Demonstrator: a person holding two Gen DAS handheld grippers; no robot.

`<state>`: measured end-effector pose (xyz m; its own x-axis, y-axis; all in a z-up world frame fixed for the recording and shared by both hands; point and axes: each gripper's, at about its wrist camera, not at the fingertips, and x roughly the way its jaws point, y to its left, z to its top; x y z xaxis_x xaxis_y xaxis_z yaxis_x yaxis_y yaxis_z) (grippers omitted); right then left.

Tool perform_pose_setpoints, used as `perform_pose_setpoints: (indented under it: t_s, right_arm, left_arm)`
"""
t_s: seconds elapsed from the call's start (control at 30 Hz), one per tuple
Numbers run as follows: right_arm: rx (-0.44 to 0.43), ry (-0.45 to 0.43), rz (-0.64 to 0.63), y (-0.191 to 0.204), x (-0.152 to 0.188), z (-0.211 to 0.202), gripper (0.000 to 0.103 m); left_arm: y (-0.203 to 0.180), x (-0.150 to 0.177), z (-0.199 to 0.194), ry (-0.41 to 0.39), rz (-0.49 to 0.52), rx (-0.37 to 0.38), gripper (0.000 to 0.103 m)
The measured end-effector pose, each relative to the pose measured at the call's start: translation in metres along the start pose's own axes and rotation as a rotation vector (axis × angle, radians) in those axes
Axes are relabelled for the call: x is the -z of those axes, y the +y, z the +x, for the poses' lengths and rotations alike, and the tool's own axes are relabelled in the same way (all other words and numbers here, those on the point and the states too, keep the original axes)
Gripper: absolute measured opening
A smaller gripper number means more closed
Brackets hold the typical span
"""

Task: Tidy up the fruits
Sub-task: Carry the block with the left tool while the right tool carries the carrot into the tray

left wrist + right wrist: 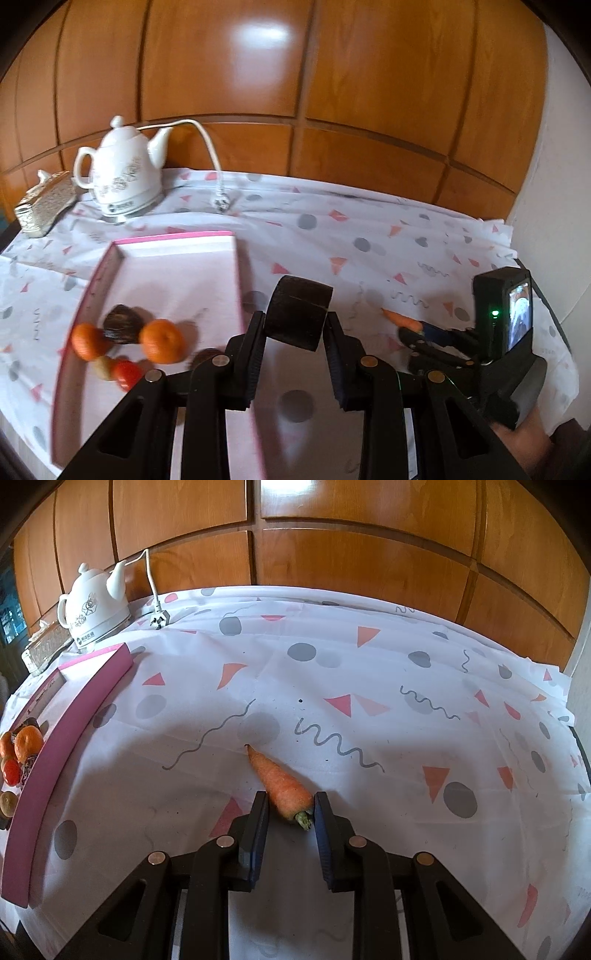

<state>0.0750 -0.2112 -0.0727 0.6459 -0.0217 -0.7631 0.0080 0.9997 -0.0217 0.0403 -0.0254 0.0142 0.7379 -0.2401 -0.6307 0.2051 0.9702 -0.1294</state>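
glossy wood-panelled wall catching a bright light glare, behind a table under a white patterned tablecloth

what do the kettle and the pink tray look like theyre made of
Kettle: likely glazed ceramic; glossy white body with a printed floral pattern.
Pink tray: probably cardboard or foam board; matte, flat straight walls with a white cut edge showing. Hard to say for sure.

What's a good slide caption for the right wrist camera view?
Right gripper straddling the thick end of a carrot on the patterned tablecloth, pink fruit tray at left.
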Motion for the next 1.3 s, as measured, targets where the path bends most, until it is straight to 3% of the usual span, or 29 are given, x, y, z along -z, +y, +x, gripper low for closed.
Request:
perform_pose_setpoints:
  t_s: [0.17,0.33,0.57,0.73,0.9,1.3]
  right_arm:
    - [-0.008,0.015,-0.001,0.0,-0.005,-0.003,0.024]
    - [-0.052,-0.028,-0.005,0.013,-0.017,-0.022,0.024]
    - [-0.277,-0.057,-0.049,0.07,-0.04,-0.045,0.024]
    - [-0.394,-0.033,-0.123,0.123,-0.056,-0.04,0.024]
    - [-0.412,-0.019,-0.187,0.162,-0.064,-0.031,0.024]
    - [-0.443,0.0,-0.175,0.18,-0.065,-0.025,0.033]
  left_arm:
    - [0.037,0.003,-0.01,-0.003,-0.057,-0.034,0.031]
    - [0.083,0.009,-0.016,-0.001,-0.157,-0.073,0.031]
    - [0.136,0.013,-0.022,-0.008,-0.257,-0.124,0.032]
    - [0.141,0.014,-0.018,0.001,-0.26,-0.149,0.032]
    - [0.138,0.016,-0.017,-0.002,-0.256,-0.165,0.032]
    - [0.133,0.02,-0.025,-0.009,-0.236,-0.25,0.058]
